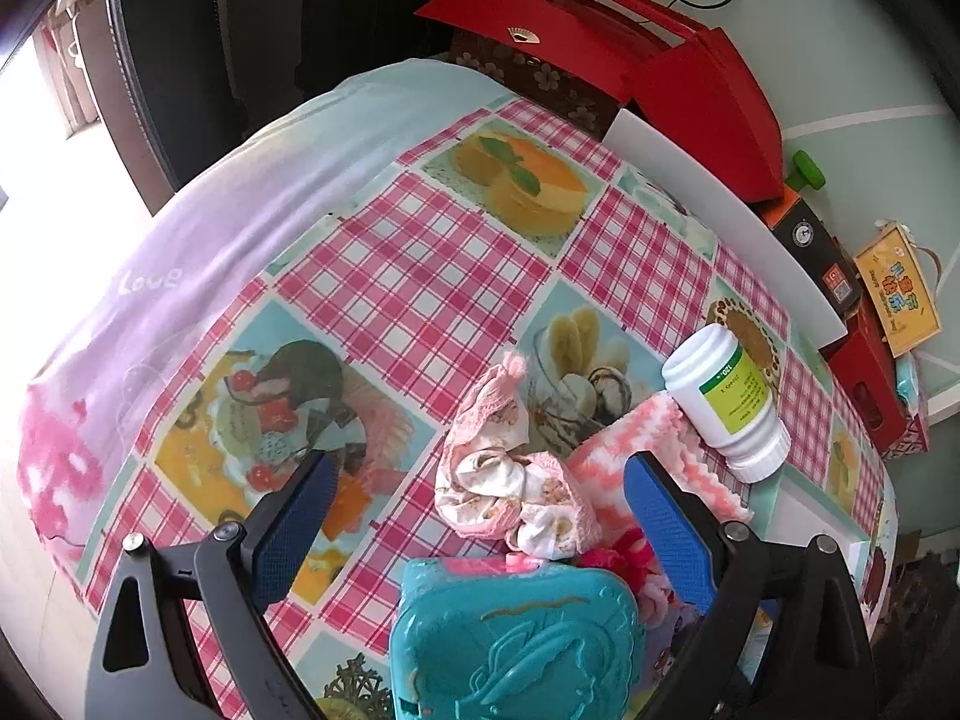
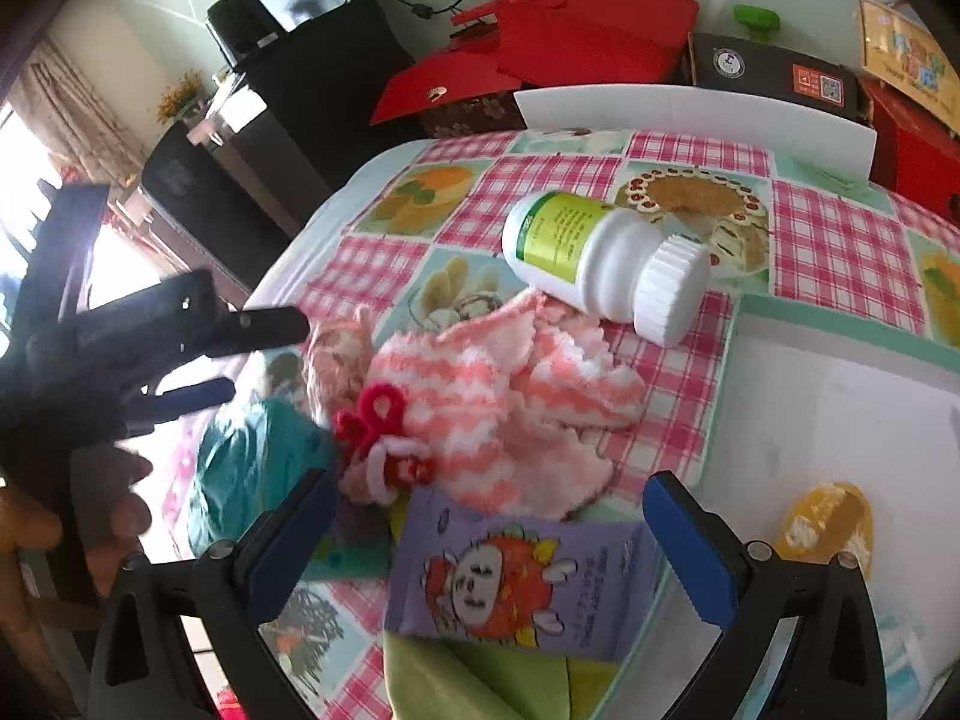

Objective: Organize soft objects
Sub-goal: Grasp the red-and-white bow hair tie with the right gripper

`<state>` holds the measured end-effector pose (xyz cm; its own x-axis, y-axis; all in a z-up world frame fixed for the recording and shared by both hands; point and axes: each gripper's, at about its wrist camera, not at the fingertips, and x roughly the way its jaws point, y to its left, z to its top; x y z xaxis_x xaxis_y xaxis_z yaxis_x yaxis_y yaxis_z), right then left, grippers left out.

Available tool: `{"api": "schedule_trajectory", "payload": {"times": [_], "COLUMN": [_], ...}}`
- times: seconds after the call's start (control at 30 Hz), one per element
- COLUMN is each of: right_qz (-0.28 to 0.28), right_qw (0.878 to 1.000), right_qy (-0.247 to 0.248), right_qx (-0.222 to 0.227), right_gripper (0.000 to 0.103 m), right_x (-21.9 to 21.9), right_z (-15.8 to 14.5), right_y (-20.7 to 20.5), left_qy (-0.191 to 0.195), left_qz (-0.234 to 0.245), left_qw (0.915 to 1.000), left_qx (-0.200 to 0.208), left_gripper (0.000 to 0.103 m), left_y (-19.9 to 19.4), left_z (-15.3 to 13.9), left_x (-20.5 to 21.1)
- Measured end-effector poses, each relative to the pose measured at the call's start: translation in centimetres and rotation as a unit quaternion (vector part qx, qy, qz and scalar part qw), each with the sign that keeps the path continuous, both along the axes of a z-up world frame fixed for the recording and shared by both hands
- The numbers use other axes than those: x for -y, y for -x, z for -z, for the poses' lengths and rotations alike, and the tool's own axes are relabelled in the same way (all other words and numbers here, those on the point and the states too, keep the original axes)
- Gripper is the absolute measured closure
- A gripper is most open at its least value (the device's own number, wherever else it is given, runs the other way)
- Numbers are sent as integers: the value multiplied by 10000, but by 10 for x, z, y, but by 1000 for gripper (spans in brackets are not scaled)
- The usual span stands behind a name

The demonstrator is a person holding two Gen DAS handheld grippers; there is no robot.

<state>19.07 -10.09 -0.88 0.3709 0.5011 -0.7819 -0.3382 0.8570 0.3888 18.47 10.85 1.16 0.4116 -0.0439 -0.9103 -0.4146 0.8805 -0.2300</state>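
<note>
In the left wrist view my left gripper (image 1: 480, 522) is open, its blue pads wide apart above a crumpled floral pink cloth (image 1: 498, 480) and a teal plastic case (image 1: 516, 642). A pink-and-white knitted cloth (image 1: 648, 438) lies just right of the floral cloth. In the right wrist view my right gripper (image 2: 492, 540) is open too, over a purple packet (image 2: 516, 576) with a strawberry cartoon. Beyond it lie the knitted cloth (image 2: 492, 396) and a red-and-pink pipe-cleaner ornament (image 2: 384, 444). The left gripper (image 2: 252, 360) hovers at the left, by the floral cloth (image 2: 336, 360).
A white pill bottle (image 2: 600, 258) lies on its side, resting on the knitted cloth's far edge. A white board (image 2: 690, 114) and red boxes (image 2: 570, 30) line the table's back. A green cloth (image 2: 480, 678) and a yellow item (image 2: 828, 522) lie nearby. A hand (image 2: 120, 504) holds the left gripper.
</note>
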Motion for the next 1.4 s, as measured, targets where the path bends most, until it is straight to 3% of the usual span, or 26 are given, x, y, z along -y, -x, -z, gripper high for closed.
{"api": "schedule_trajectory", "payload": {"times": [0.17,0.3,0.47,0.6,0.73,0.87,1.07,1.4], "right_qz": [-74,-356,-604,-687,-698,-875,-1262,-1208], "right_qw": [9999,9991,9978,9967,9962,9933,9888,9850], "right_qy": [-77,208,216,343,433,497,530,792], "right_qx": [-8,77,171,256,285,573,589,949], "right_gripper": [2,15,27,31,36,47,61,63], "right_x": [-8,-22,-26,-29,-30,-34,-47,-36], "right_z": [-1,3,2,1,2,-10,-5,-22], "right_y": [-9,-7,-1,1,2,7,14,17], "left_qy": [148,200,286,396,492,621,684,717], "left_qz": [43,118,238,270,312,345,392,339], "left_qw": [9999,9997,9992,9987,9980,9970,9964,9963], "left_qx": [-8,-25,-107,-167,-243,-308,-316,-319], "left_gripper": [7,7,8,16,17,29,29,29], "left_y": [-4,-5,-7,-8,-10,-11,-11,-9], "left_z": [4,6,12,16,22,26,28,28], "left_x": [-4,-3,1,1,2,2,4,-3]}}
